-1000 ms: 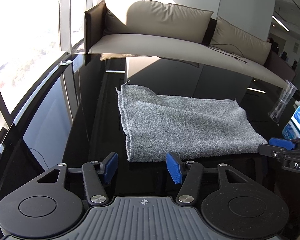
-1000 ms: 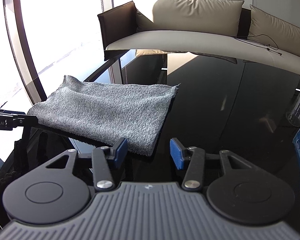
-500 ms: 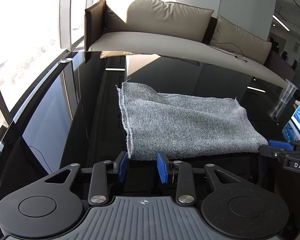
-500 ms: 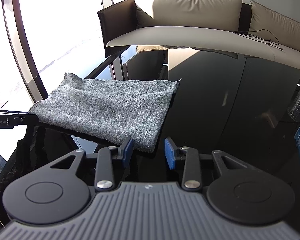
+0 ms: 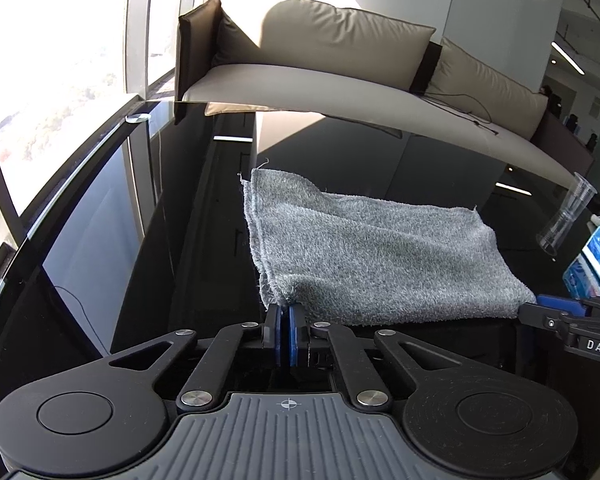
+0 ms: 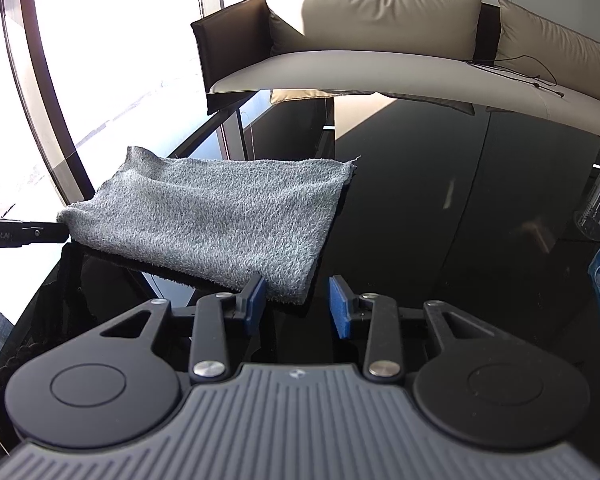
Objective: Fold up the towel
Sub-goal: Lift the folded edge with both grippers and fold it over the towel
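A grey terry towel [image 5: 372, 256], folded double, lies on the glossy black table [image 5: 120, 272]. My left gripper [image 5: 287, 316] is shut on the towel's near left corner, blue pads pressed together on the cloth. In the right wrist view the towel [image 6: 220, 216] lies ahead and to the left. My right gripper [image 6: 298, 300] is open, its pads astride the towel's near right corner, not closed on it. The right gripper's tip also shows in the left wrist view [image 5: 556, 312] at the towel's right corner. The left gripper's tip shows in the right wrist view [image 6: 40, 232] at the towel's left corner.
A clear plastic cup [image 5: 566, 216] and a blue tissue pack [image 5: 596, 264] stand at the table's right side. A beige sofa [image 5: 340, 64] lies beyond the far edge. Windows run along the left. The table's curved left edge [image 5: 60, 196] is near.
My left gripper has closed from open onto the towel's near left corner. My right gripper moved up to the near right corner, narrowed, then opened wider again.
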Action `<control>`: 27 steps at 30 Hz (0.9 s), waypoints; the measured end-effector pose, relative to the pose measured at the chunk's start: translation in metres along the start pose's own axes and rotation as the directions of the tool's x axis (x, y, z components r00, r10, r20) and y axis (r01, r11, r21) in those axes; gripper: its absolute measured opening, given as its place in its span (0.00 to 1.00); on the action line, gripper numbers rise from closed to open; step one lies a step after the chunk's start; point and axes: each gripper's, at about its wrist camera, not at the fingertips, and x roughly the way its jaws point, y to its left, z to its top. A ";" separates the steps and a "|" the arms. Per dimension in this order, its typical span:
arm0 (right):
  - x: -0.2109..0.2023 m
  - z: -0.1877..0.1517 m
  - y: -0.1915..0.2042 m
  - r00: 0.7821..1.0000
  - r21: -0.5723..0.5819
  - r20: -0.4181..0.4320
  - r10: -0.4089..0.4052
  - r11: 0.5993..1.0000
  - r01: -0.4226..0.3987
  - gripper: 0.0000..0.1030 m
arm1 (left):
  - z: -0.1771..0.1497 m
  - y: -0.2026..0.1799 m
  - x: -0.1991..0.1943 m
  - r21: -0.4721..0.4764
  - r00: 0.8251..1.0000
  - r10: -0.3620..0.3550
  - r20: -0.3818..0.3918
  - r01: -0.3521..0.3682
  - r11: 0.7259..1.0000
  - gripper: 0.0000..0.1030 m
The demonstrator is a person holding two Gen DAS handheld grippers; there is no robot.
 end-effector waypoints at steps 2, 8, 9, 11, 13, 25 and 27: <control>0.000 0.000 0.000 1.000 0.003 -0.001 -0.002 1.000 0.002 0.36 | 0.001 0.000 -0.002 -0.002 1.000 0.003 0.002 -0.003 1.000 0.03; 0.001 0.001 -0.001 1.000 0.006 -0.001 -0.002 1.000 0.002 0.36 | 0.001 -0.001 -0.001 -0.007 1.000 -0.004 0.000 0.004 1.000 0.02; 0.001 0.001 -0.001 1.000 0.006 -0.002 -0.001 1.000 0.001 0.36 | 0.001 -0.001 -0.001 -0.008 1.000 -0.008 0.002 0.008 1.000 0.02; 0.001 0.002 -0.001 1.000 0.007 -0.003 -0.001 1.000 0.001 0.36 | 0.002 -0.001 -0.001 -0.011 1.000 -0.010 0.002 0.010 1.000 0.02; 0.001 0.002 -0.002 1.000 0.008 -0.003 -0.001 1.000 0.001 0.36 | 0.002 0.000 -0.001 -0.017 1.000 -0.015 0.002 0.015 1.000 0.01; 0.002 0.001 -0.002 1.000 0.006 -0.007 0.002 1.000 -0.002 0.36 | 0.003 0.000 -0.001 -0.013 1.000 0.016 0.009 -0.016 1.000 0.23; 0.002 0.001 -0.001 1.000 0.003 -0.007 0.003 1.000 -0.003 0.36 | 0.004 0.001 -0.001 -0.017 1.000 0.006 0.013 -0.006 1.000 0.31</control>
